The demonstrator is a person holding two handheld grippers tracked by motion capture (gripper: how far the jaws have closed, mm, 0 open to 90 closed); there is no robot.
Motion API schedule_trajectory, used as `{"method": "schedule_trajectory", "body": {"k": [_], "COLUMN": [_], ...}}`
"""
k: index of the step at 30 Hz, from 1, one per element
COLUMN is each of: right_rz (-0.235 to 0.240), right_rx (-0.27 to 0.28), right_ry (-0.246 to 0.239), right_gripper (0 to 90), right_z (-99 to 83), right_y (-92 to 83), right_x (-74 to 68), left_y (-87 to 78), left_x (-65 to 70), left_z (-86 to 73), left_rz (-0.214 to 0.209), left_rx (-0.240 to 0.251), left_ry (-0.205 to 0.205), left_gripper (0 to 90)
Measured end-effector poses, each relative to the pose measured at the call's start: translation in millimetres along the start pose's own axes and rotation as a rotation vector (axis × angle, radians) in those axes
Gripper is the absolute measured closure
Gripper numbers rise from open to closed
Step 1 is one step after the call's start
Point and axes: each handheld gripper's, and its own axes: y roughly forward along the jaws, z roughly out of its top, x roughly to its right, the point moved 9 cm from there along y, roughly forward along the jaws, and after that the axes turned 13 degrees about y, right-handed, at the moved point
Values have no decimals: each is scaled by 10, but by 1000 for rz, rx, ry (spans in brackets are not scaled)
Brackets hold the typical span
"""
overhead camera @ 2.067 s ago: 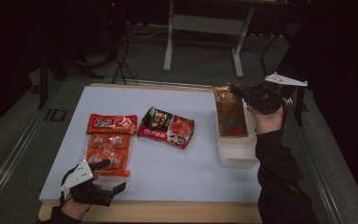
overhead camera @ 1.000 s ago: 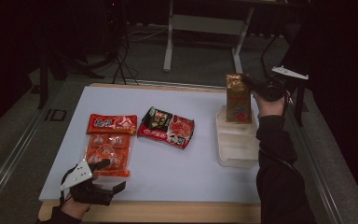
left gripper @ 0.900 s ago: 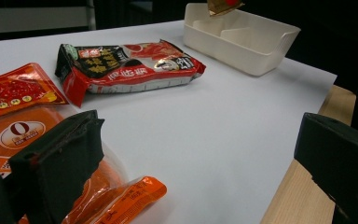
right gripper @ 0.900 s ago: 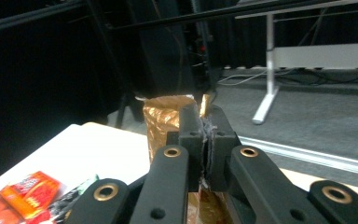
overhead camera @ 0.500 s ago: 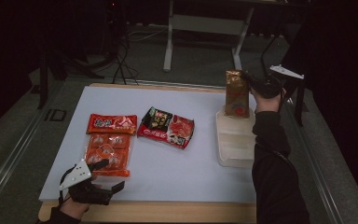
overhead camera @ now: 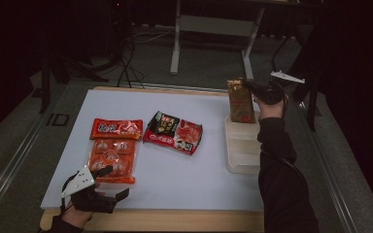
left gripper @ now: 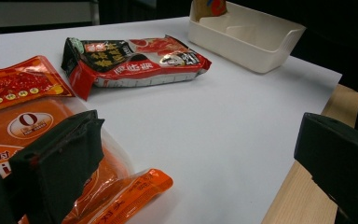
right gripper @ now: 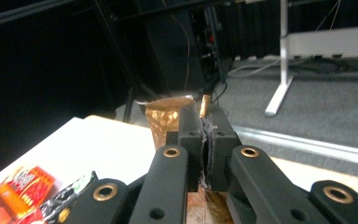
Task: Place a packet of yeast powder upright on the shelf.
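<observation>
High view: right tool, clamping the gold pouch, has lowered it into the white bin.

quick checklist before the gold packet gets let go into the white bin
1. Right tongs shut on gold packet: ok.
2. Packet upright: ok.
3. Packet over the far end of the white bin: ok.
4. Packet's bottom resting on the bin floor: cannot tell.
5. Near part of the bin free for more: ok.
6. Left tongs open, beside the orange packet, clear of the bin: ok.
</observation>
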Motion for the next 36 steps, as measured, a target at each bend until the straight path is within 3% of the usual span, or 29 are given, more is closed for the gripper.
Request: {"method": "schedule_trajectory", "body": {"k": [3,8,13,17,19,23,28,32,34,36], "right_rz": [-1,-48,-63,-88,-143,-158,-200,-232,-237,-262], "right_rx": [-15,-44,-54,-64,-96,-97,-109,-110,-105,-94], "right_ry": [45,65,101,94,60,77,46,31,35,25], "right_gripper": [875,874,870,868,863,846,798,681,673,586], "right_z": [-34,-114,-155,-184,-235,-246,-242,-229,-219,-179], "right_y": [-30,-85,-166,-220,-262,-352,-403,-439,-453,-516], "right_x": [10,108,200,263,365,457,495,508,504,473], "left_y": [2,3,6,8,5,6,11,14,15,17], "left_x": [2,8,5,9,14,16,18,18,19,22], "left_z": [-3,-2,-3,-4,-2,0,-1,-1,1,-2], "left_rz": [-1,-2,0,0,-2,-3,-3,-2,-2,-6], "left_rx": [-3,-4,-6,-8,-7,-6,-7,-6,-4,-8], "left_ry": [1,3,6,11,11,11,12,14,15,16], "left_gripper": [10,10,10,10,10,10,10,10,10,10]}}
